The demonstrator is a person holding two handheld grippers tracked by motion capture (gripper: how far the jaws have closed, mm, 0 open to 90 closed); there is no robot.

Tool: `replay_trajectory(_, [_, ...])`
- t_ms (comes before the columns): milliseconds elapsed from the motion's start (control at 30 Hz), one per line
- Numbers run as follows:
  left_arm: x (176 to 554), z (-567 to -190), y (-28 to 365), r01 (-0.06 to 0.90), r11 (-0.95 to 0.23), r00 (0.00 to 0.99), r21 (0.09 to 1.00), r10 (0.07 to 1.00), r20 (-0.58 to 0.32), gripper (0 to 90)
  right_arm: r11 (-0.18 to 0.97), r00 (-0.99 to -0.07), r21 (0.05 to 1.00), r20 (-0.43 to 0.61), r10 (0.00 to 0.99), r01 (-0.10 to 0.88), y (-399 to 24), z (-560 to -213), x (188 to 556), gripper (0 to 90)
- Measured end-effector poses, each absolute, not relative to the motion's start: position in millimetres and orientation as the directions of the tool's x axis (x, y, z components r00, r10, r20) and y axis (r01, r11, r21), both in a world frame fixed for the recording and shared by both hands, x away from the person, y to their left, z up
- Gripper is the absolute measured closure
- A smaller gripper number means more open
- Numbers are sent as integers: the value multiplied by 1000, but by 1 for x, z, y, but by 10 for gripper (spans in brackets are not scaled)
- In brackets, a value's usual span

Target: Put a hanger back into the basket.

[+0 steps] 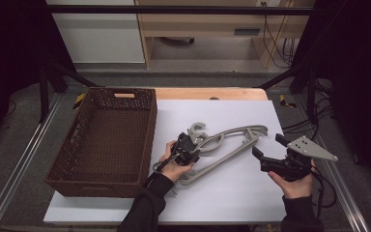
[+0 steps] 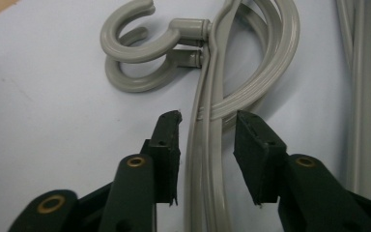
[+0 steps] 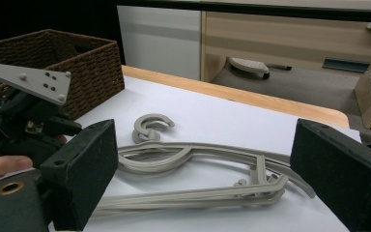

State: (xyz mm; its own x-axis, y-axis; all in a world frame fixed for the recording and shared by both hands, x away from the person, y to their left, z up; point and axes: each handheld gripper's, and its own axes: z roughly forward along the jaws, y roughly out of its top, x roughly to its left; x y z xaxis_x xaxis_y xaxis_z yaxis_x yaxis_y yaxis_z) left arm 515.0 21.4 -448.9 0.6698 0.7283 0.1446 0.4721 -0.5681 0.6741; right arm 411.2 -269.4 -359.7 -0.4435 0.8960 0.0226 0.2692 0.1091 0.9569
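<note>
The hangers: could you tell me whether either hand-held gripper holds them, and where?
Neither yet. The left hand-held gripper straddles the hangers' arm below the hooks, pads apart from it; the right is open.

From the high view, my left gripper covers the stretch of the grey hangers it sits over, so I cannot tell there whether the pads touch plastic. In the left gripper view the hangers run off the top and bottom edges, and the two stacked hooks half hide each other. The wicker basket is cut off at the left edge in the right gripper view.
</note>
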Motion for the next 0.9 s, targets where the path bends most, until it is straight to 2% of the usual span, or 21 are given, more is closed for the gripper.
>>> replay_trajectory(300, [520,-451,22,508,-548,645,665,753,128,776,112,-445,958,18,895,264,-270,-360,411,102])
replay_trajectory(900, [518,-443,28,543,-509,649,668,759,51,801,117,-444,958,12,896,263,-270,-360,412,106])
